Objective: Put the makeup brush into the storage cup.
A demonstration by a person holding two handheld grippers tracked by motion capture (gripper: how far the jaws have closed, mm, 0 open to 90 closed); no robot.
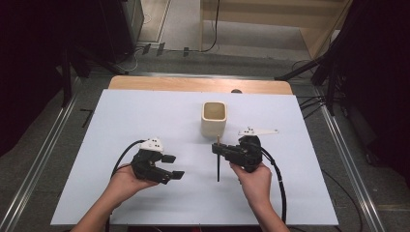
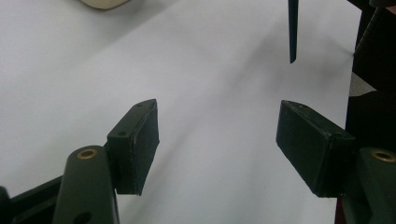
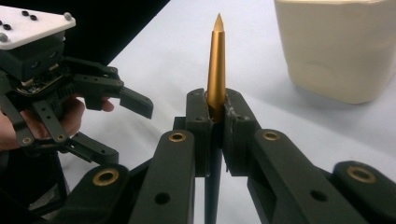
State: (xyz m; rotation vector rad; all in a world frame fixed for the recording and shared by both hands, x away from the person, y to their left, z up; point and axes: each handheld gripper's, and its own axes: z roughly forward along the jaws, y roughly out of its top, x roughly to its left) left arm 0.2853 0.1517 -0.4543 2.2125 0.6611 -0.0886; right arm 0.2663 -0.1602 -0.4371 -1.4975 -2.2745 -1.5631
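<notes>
My right gripper (image 1: 216, 149) is shut on a slim pen (image 1: 218, 166) with a dark shaft and a gold pointed end. In the right gripper view the gold end (image 3: 216, 70) stands up from between the closed jaws (image 3: 215, 126), and the dark shaft hangs below them. A cream square cup (image 1: 214, 118) stands upright just beyond that gripper, close at the right in its own view (image 3: 336, 51). My left gripper (image 1: 174, 166) hovers over the white table surface to the left, open, with nothing between its pads (image 2: 217, 140). The pen's dark lower end (image 2: 293, 32) shows ahead of it.
A white sheet (image 1: 145, 111) covers the table, with a strip of wood showing at the far edge (image 1: 193, 84). Black cables trail from both grippers toward the near edge. Dark stands and floor rails flank the table.
</notes>
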